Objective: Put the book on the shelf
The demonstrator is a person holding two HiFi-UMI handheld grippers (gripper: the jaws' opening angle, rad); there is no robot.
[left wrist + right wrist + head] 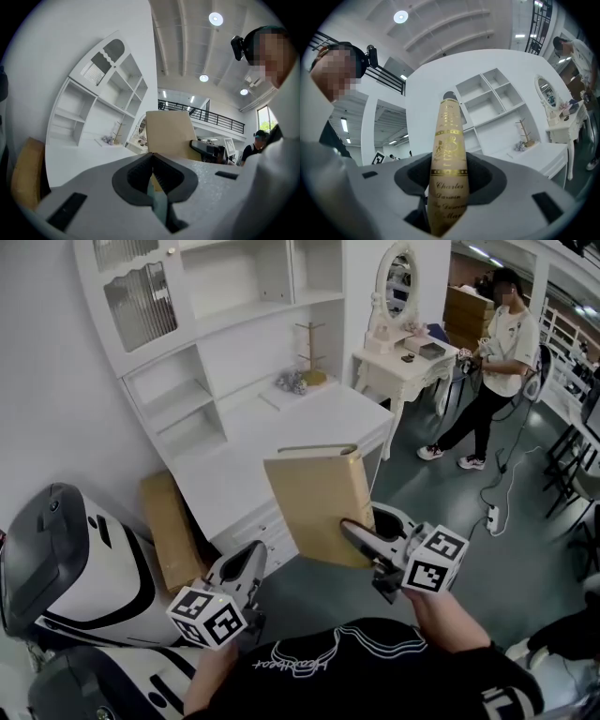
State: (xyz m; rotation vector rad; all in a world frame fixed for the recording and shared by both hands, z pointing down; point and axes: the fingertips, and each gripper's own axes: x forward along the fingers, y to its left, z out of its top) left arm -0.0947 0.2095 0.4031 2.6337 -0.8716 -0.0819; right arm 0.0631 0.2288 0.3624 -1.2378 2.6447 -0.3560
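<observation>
A tan hardback book (pixel 317 501) is upright in the air over the front edge of the white desk (pixel 281 432), clamped at its lower right corner by my right gripper (pixel 354 538). In the right gripper view its gold-lettered spine (pixel 449 154) stands between the jaws and points at the white shelf unit (pixel 490 101). That shelf unit (pixel 234 296) rises behind the desk with open compartments. My left gripper (pixel 246 570) hangs low at the left, shut and holding nothing. In its own view the left gripper (pixel 151 174) faces the book (pixel 168 133).
A white and black machine (pixel 84 563) fills the lower left, with a brown board (pixel 173 529) leaning beside it. A wooden mug tree (pixel 309 357) stands on the desk. At the back right are a vanity table (pixel 408 367) and a standing person (pixel 502 343).
</observation>
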